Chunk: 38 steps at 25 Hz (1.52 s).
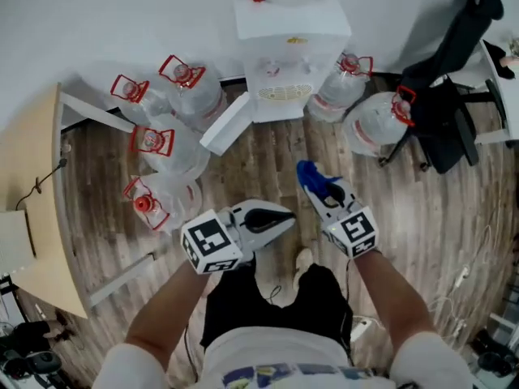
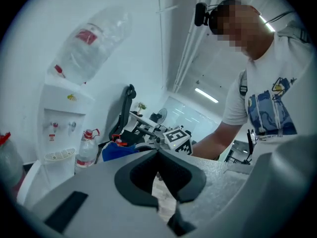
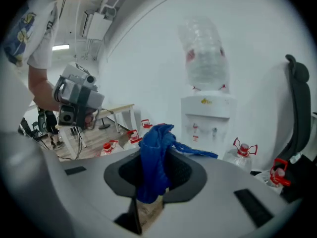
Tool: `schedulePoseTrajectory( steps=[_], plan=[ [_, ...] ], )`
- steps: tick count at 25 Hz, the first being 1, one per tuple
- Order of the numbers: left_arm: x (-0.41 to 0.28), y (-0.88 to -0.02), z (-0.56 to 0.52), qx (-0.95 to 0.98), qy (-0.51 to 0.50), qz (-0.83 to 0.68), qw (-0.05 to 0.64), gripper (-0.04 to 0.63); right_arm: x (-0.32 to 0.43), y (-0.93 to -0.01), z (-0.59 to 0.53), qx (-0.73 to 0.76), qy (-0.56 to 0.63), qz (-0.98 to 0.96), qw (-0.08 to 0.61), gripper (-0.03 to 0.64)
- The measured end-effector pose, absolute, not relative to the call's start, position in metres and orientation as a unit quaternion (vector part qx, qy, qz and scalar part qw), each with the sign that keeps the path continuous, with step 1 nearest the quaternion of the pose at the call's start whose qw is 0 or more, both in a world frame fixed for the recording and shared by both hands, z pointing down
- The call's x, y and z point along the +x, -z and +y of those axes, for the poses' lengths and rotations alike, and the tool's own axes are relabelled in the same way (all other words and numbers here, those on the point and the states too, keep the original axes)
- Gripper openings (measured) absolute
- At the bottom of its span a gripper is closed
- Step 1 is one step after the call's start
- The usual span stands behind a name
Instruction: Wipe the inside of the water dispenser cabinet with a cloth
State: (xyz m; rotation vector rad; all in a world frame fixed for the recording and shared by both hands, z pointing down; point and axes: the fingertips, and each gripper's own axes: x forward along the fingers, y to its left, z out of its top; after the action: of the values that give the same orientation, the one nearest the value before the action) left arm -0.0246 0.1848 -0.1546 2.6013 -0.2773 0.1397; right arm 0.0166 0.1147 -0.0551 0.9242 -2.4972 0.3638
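Observation:
The white water dispenser [image 1: 288,47] stands against the far wall with a bottle on top, and its cabinet door [image 1: 225,125] hangs open to the left. The dispenser [image 3: 207,118] also shows ahead in the right gripper view. My right gripper [image 1: 310,178] is shut on a blue cloth [image 1: 317,183], held above the wooden floor in front of the dispenser. That cloth [image 3: 156,155] hangs bunched between its jaws. My left gripper [image 1: 285,215] is shut with nothing in it and points right, toward the right gripper. Its jaws [image 2: 159,155] meet in the left gripper view.
Several large water bottles with red caps [image 1: 166,140] lie left of the dispenser, and more bottles [image 1: 377,120] lie to its right. A black office chair [image 1: 450,87] stands at the right. A wooden table [image 1: 36,209] runs along the left edge.

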Motion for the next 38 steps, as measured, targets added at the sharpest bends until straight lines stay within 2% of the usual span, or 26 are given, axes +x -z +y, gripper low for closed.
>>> schedulePoseTrajectory(
  steps=[10, 15, 21, 32, 38],
  plan=[
    [0.038, 0.281, 0.33, 0.956, -0.012, -0.159, 0.247, 0.003, 0.082, 0.218, 0.275, 0.298, -0.096, -0.931, 0.187, 0.083],
    [0.065, 0.297, 0.388, 0.953, -0.023, -0.178, 0.246, 0.003, 0.123, 0.247, 0.34, 0.295, -0.073, -0.939, 0.164, 0.083],
    [0.08, 0.317, 0.446, 0.949, -0.028, -0.196, 0.244, 0.003, 0.15, 0.27, 0.403, 0.296, -0.085, -0.936, 0.167, 0.083],
    [0.066, 0.334, 0.486, 0.954, -0.033, -0.169, 0.244, 0.003, 0.128, 0.289, 0.443, 0.303, -0.079, -0.938, 0.145, 0.083],
    [0.036, 0.348, 0.502, 0.957, -0.024, -0.167, 0.238, 0.003, 0.1, 0.307, 0.457, 0.301, -0.079, -0.94, 0.14, 0.083]
  ],
)
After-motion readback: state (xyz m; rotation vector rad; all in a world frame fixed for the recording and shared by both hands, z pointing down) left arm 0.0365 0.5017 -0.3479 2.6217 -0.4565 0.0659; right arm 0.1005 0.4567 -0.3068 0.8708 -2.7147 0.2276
